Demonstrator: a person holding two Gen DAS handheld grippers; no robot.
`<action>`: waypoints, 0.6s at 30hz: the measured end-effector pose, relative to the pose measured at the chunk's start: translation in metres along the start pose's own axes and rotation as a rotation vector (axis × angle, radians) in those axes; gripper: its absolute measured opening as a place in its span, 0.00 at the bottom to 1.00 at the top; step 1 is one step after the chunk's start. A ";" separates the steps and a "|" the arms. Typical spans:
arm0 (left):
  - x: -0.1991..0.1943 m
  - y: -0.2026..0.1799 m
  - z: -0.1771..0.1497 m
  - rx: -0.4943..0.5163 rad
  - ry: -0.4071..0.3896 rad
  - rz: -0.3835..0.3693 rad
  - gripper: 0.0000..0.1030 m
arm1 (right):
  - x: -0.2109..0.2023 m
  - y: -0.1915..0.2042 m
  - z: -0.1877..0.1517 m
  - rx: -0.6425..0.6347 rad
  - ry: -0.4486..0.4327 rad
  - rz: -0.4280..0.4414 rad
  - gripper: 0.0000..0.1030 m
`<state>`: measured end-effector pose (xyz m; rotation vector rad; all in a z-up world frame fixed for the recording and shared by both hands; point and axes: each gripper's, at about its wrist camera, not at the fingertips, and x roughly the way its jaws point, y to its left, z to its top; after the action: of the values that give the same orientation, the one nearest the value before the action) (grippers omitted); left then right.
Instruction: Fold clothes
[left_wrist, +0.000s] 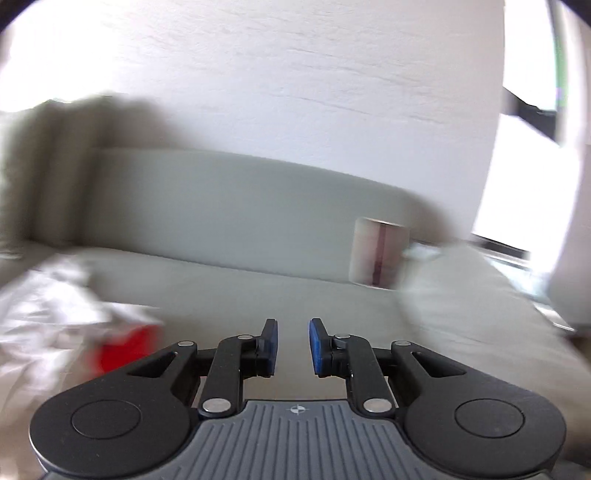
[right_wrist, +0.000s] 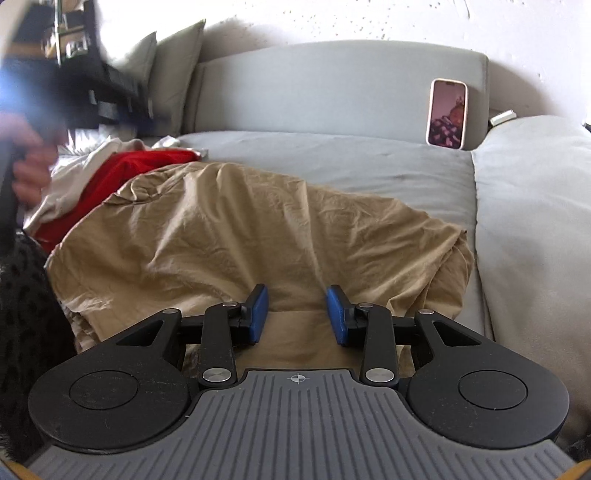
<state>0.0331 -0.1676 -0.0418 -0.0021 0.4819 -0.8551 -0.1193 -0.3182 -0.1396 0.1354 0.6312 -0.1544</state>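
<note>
- Across the grey sofa seat (right_wrist: 332, 155), seen from the right wrist view, a crumpled tan garment (right_wrist: 258, 229) lies spread out, its long axis running from about 10 o'clock to 4 o'clock, with the bunched end near the seat's right seam.
- At 10 o'clock from the tan garment, a red garment (right_wrist: 122, 173) lies tucked against it, on a pale white cloth (right_wrist: 74, 177); which overlaps which at the seam I cannot tell.
- Toward 1 o'clock, a phone (right_wrist: 447, 112) in a pale case leans upright against the sofa back, well apart from the clothes.
- Two grey cushions (right_wrist: 173, 70) stand at 11 o'clock in the sofa corner.
- The right gripper (right_wrist: 297, 314) hovers low over the near edge of the tan garment, jaws spread apart and holding nothing.
- At 9 o'clock in that view the person's left hand (right_wrist: 29, 162) grips a blurred handle.
- The left gripper (left_wrist: 293, 345), in its own heavily blurred view, is released, jaws parted with nothing between them; the red garment and white cloth show at its 9 o'clock, the phone at 1 o'clock.
</note>
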 end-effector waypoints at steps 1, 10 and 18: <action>0.006 -0.006 -0.008 0.010 0.034 -0.020 0.17 | 0.000 -0.001 0.000 0.003 -0.001 0.004 0.37; 0.038 -0.004 -0.068 0.031 0.168 0.177 0.30 | -0.003 -0.014 -0.002 0.064 -0.013 0.067 0.37; 0.027 -0.007 -0.072 0.067 0.248 0.204 0.30 | -0.004 -0.017 -0.001 0.090 -0.014 0.089 0.37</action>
<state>0.0132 -0.1783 -0.1161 0.2136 0.6739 -0.6736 -0.1259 -0.3348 -0.1396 0.2489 0.6037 -0.0977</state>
